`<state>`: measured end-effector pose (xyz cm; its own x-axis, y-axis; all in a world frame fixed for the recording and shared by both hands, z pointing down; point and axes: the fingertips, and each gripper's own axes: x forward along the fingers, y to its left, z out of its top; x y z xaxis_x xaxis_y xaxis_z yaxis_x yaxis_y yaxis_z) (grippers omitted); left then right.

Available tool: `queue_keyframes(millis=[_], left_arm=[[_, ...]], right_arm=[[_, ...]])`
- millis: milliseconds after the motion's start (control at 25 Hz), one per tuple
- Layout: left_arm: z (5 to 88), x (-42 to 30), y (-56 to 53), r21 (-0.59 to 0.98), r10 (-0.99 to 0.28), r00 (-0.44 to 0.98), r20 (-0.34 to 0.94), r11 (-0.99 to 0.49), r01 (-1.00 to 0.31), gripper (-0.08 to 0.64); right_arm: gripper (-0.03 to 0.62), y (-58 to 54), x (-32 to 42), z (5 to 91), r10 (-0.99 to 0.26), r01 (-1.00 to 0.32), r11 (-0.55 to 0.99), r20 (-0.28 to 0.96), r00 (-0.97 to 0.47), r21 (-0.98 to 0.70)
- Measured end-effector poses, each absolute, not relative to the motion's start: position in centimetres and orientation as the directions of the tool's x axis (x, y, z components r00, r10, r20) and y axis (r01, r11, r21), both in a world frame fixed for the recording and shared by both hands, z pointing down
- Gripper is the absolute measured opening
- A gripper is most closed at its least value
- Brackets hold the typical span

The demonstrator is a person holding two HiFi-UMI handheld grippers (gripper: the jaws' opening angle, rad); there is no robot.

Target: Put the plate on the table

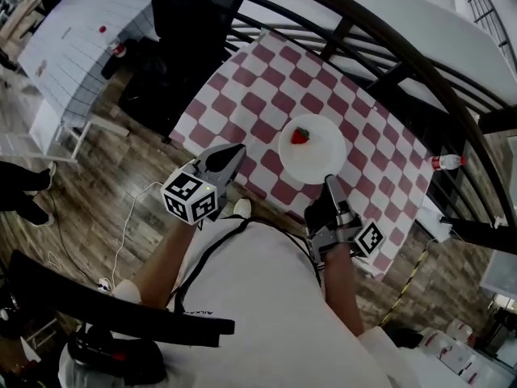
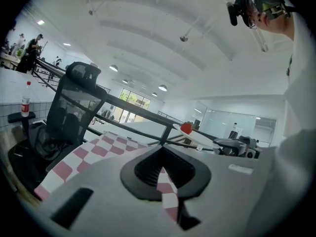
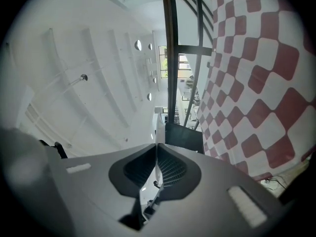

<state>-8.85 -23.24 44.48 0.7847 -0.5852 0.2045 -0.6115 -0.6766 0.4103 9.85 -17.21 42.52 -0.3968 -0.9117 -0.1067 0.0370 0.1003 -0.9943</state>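
Plate (image 1: 321, 157) shows only edge-on from the right claw (image 1: 329, 182) clenched on its rim; left claw (image 1: 234, 152) clenched, empty.

Your right gripper (image 1: 329, 181) has a matt grey shell that looks like plastic, with ribbed black pads (image 3: 170, 169) inside. Pinched between them, the plate (image 1: 312, 149) is white, smooth and faintly shiny; whether it is ceramic or plastic is hard to tell from here. Beneath it, the checked tablecloth (image 1: 242, 95) looks like soft matt cloth. Beyond your gripper's tips the railing (image 3: 170, 58) is dark, smooth metal. Below your hands the floor (image 1: 97, 184) shows wood-grain planks.
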Motion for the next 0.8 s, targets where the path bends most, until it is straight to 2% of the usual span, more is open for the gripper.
queue_keyframes(millis=[360,800], left_arm=[[45.8,-10.7,-26.0,0.430,-0.560,0.800,0.213,-0.682,-0.592,0.005],[45.9,-10.2,-26.1,0.419,-0.581,0.781,0.229,-0.665,-0.618,0.006]], right_arm=[[0.020,-19.7,8.6,43.6,-0.926,0.060,0.092,-0.108,-0.363,-0.994],[0.020,-21.7,8.9,43.9,-0.905,0.076,0.095,-0.118,-0.409,-0.993]])
